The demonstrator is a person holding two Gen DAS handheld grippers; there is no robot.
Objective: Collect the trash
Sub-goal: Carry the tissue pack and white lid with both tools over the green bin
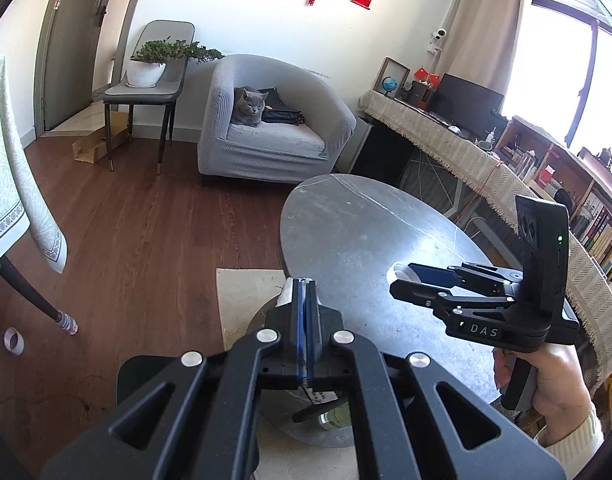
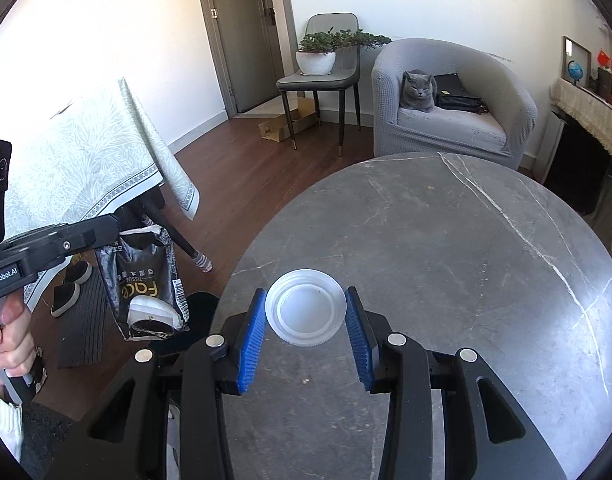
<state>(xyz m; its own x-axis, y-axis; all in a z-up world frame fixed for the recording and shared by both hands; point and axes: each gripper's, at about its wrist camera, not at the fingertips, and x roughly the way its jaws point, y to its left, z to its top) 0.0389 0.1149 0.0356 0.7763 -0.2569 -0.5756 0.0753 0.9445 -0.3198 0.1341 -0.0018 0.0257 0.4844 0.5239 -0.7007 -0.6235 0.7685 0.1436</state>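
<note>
In front of me is the round grey stone table, and beyond it the grey armchair where a grey cat sits beside a black bag. To my left a table with a pale patterned cloth stands over the wooden floor.

My left gripper is off the table's near-left edge, its blue pads pressed together on the top of a black tissue wrapper, which hangs open below it with white crumpled trash inside.

My right gripper hovers low over the table's near part, its fingers spread apart on either side of a white plastic lid. The lid lies flat on the stone, open side up. I cannot tell whether the pads touch its rim.
</note>
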